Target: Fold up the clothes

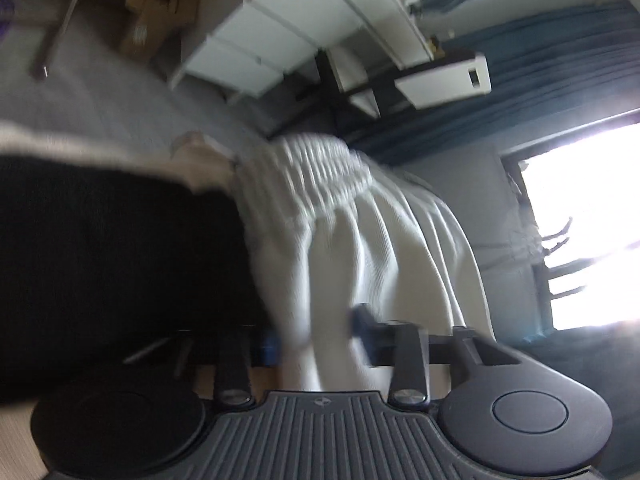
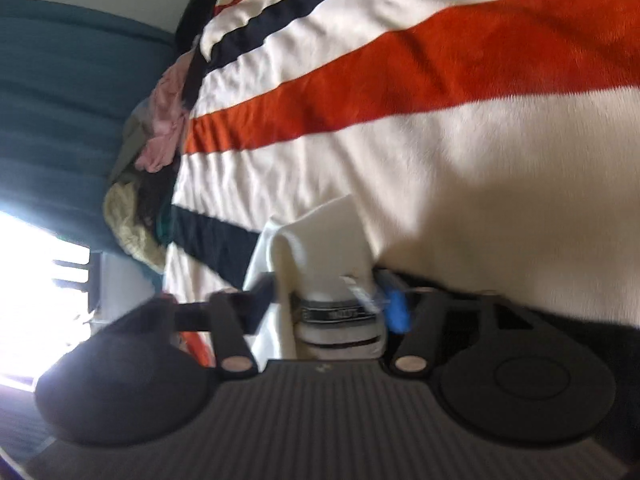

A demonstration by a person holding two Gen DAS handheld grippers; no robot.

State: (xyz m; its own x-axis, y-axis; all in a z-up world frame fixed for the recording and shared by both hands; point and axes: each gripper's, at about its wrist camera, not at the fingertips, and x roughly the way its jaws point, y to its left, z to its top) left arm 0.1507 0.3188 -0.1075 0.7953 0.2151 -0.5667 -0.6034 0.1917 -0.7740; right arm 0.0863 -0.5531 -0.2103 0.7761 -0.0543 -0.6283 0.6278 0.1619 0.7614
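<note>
My left gripper (image 1: pixel 316 332) is shut on a white ribbed garment (image 1: pixel 360 220) with a gathered elastic waistband; the cloth hangs away from the jaws, lifted in the air. My right gripper (image 2: pixel 328 296) is shut on another part of the white garment (image 2: pixel 320 236), with a black-and-white label band between the jaws. It is held just above a bed blanket (image 2: pixel 440 140) with cream, orange and navy stripes. Both views are tilted sideways and blurred.
A pile of other clothes (image 2: pixel 160 128), pink, black and yellowish, lies at the blanket's far edge by blue curtains (image 2: pixel 60 80). In the left wrist view a black cloth mass (image 1: pixel 100 260) fills the left; white cabinets (image 1: pixel 300 20), a cardboard box (image 1: pixel 156 12) and a bright window (image 1: pixel 580 220) stand behind.
</note>
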